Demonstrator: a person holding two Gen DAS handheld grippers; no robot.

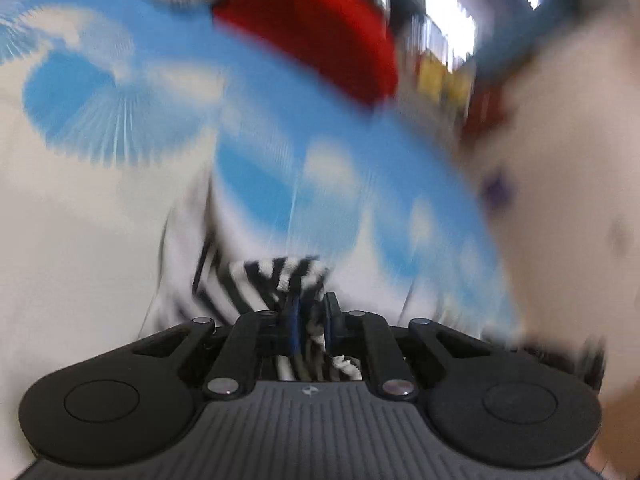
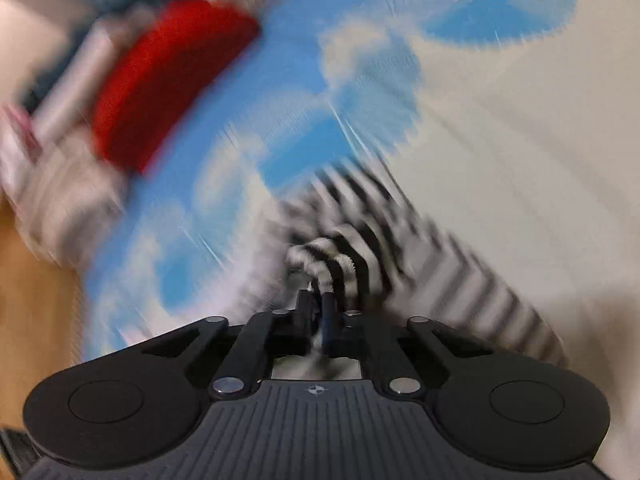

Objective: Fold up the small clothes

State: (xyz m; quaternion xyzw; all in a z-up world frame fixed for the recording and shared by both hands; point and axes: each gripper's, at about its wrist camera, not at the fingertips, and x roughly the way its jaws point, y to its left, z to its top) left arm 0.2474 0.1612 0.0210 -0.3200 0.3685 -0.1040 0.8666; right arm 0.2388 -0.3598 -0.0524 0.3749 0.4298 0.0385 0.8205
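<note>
A small black-and-white striped garment is pinched in my left gripper, whose jaws are shut on a bunched edge of it. In the right wrist view the same striped garment hangs from my right gripper, also shut on a bunched edge; the cloth trails off to the right. Both views are heavily motion-blurred. The garment is held over a white cloth with blue cloud-like patches, which also shows in the right wrist view.
A red folded item lies at the far edge of the cloth; it also shows in the right wrist view. A wooden surface shows at the left. Blurred clutter and bright windows lie beyond.
</note>
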